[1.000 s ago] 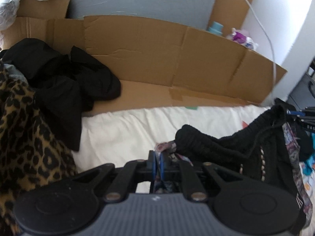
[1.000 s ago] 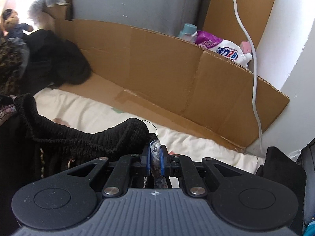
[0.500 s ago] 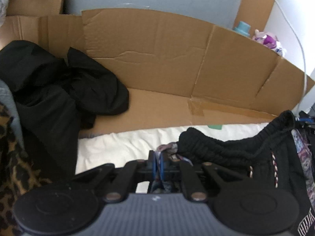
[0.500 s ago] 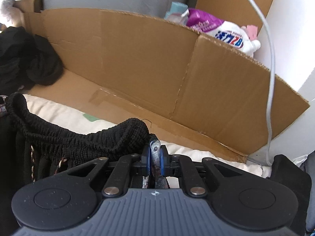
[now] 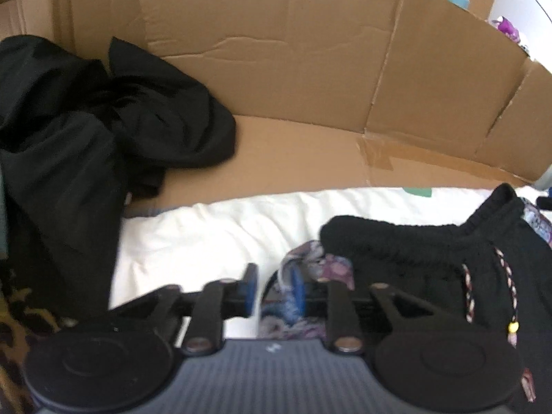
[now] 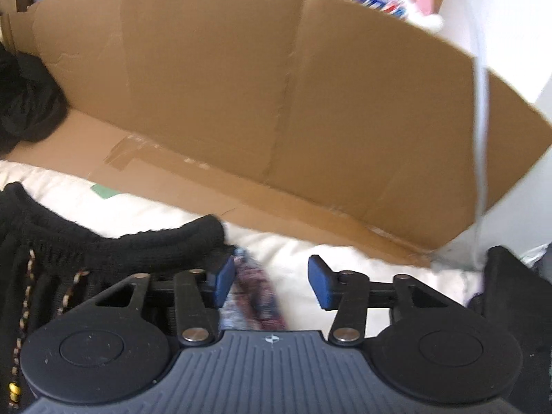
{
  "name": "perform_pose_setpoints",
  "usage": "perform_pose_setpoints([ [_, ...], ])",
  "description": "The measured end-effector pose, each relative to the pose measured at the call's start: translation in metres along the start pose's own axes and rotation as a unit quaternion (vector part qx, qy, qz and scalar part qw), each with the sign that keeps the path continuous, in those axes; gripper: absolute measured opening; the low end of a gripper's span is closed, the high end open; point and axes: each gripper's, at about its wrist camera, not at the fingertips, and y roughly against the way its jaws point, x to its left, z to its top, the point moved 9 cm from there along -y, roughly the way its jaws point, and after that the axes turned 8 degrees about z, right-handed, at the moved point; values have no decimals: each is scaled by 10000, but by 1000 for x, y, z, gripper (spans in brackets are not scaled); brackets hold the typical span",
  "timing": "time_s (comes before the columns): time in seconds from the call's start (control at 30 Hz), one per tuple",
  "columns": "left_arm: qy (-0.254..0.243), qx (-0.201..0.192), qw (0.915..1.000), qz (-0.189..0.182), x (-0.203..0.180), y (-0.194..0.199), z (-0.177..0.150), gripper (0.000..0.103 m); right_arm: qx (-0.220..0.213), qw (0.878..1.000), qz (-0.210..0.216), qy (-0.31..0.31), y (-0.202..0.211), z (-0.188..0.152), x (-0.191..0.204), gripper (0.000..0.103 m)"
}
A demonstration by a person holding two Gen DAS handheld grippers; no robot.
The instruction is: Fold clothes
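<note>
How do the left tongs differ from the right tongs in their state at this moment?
The left tongs stand only a little apart, while the right tongs gape much wider. The patterned fabric still touches the left tongs' right pad; at the right tongs it lies against the left pad, and the other pad is bare. Both are open, beside the black waistband.
</note>
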Motion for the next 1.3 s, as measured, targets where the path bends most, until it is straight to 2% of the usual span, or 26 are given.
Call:
perform_pose_setpoints([
  [0.03,3,-26,10000,7,4,4,1,40,-66,9999,50,-57,4,0,-3,53],
  [0.13,31,-64,9999,-97,14,18,3,40,-226,9990,322,-217,18,-1,-9,53],
  [0.4,-399,61,9992,10,20,70,-4,39,-136,9993,349,-76,57,-24,-1,53],
  [0.63,-440,-21,9990,-120,23,125,-19,39,-227,9989,398,-97,111,-36,10,53],
  [0.77,-380,57,9990,-223,27,157,-39,39,-329,9982,497,-83,151,-46,20,53],
  [0.97,-387,101,9982,-450,31,197,-77,39,-315,9973,658,-91,200,-84,32,53],
  [1.13,-650,316,9965,-424,40,212,-119,39,-414,9940,837,-576,238,-125,36,56],
  [1.3,-590,528,9961,-384,56,211,-158,39,-628,9877,820,-1177,268,-172,41,57],
])
